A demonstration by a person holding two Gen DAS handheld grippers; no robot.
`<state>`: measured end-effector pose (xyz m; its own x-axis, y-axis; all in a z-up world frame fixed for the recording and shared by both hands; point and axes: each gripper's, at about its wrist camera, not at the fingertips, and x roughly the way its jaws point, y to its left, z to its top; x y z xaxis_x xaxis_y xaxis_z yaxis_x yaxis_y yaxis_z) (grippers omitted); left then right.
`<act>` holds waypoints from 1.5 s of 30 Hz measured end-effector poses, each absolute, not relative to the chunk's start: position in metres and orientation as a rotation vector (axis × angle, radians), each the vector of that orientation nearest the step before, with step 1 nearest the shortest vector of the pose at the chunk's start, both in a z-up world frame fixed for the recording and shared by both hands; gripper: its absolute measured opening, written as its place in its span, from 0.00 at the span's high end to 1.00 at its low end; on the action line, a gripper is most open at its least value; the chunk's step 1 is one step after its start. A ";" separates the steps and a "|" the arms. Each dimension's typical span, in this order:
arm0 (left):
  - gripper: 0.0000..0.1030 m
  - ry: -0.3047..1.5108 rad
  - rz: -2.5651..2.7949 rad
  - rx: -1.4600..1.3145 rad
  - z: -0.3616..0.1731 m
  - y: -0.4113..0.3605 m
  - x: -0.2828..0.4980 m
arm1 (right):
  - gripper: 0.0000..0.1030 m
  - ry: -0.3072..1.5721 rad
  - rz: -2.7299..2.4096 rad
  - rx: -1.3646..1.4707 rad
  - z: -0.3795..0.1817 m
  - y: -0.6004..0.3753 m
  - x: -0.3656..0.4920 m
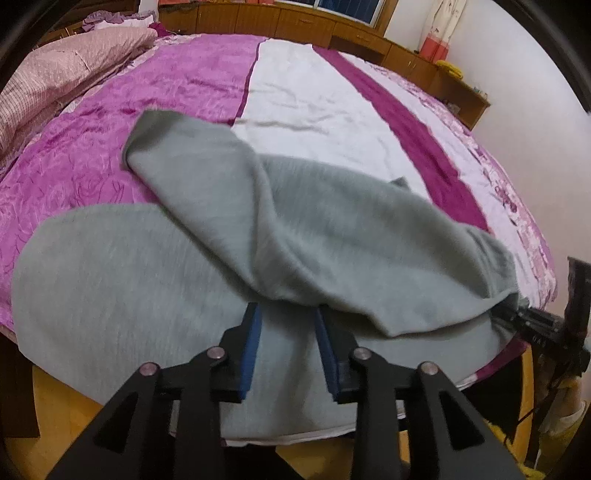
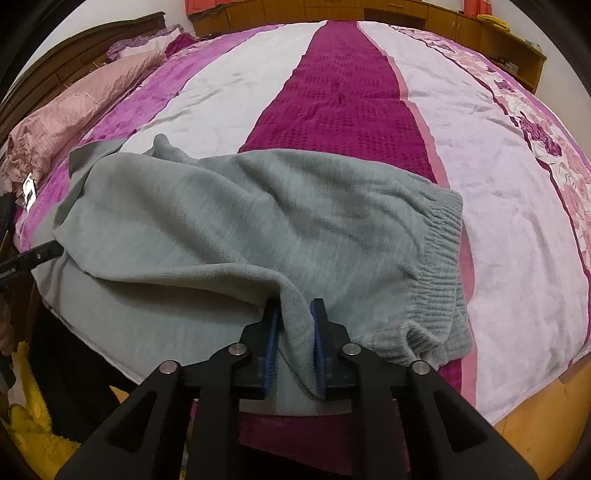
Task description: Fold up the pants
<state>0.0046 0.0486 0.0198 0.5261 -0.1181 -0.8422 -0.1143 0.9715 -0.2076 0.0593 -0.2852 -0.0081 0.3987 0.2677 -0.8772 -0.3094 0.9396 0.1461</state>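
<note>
Grey fleece pants [image 1: 295,229] lie across the near edge of the bed, one half folded over the other. Their ribbed waistband [image 2: 439,258] is at the right in the right wrist view. My left gripper [image 1: 286,310] stands open at the fold's near edge, and the cloth drapes over its blue fingertips [image 1: 255,314]. My right gripper [image 2: 295,310] is open by a narrow gap. A ridge of the grey pants [image 2: 240,221] still lies between its pads, near the waistband. Each gripper shows at the edge of the other's view: the right gripper [image 1: 532,321], the left gripper [image 2: 33,258].
The bed [image 2: 351,92] has a cover striped in pink, white and magenta. A bunched pink quilt [image 1: 55,74] lies at the far left. Wooden cabinets [image 1: 295,22] line the far wall. The wooden floor [image 2: 535,424] shows below the bed's near edge.
</note>
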 end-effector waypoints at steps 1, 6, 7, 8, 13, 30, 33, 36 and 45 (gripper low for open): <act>0.67 1.017 -0.001 -0.254 0.023 0.048 0.007 | 0.84 1.105 0.369 -0.034 -0.007 -0.286 0.058; 0.67 0.998 0.026 -0.239 0.036 0.046 0.022 | 0.77 1.094 0.354 -0.013 0.012 -0.294 0.045; 0.67 1.000 0.033 -0.238 0.036 0.046 0.026 | 0.77 1.086 0.344 -0.016 0.017 -0.297 0.042; 0.67 1.002 0.037 -0.241 0.036 0.046 0.030 | 0.77 1.080 0.334 -0.019 0.021 -0.299 0.038; 0.67 0.999 0.018 -0.273 0.039 0.047 0.035 | 0.76 1.050 0.288 0.001 0.041 -0.316 0.025; 0.67 1.013 0.048 -0.262 0.046 0.051 0.048 | 0.75 1.084 0.119 0.371 0.027 -0.361 0.023; 0.67 1.033 0.050 -0.257 0.040 0.046 0.055 | 0.75 1.088 0.096 0.373 0.026 -0.365 0.024; 0.67 1.064 0.060 -0.258 0.030 0.045 0.060 | 0.75 1.100 0.079 0.384 0.022 -0.366 0.024; 0.67 1.112 0.109 -0.287 0.009 0.055 0.055 | 0.75 1.137 0.063 0.458 0.004 -0.370 0.030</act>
<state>0.0554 0.0553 0.0095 0.4424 -0.0560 -0.8951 -0.2287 0.9580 -0.1730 0.0300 -0.3695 0.0043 0.4292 0.2774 -0.8595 0.1813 0.9058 0.3829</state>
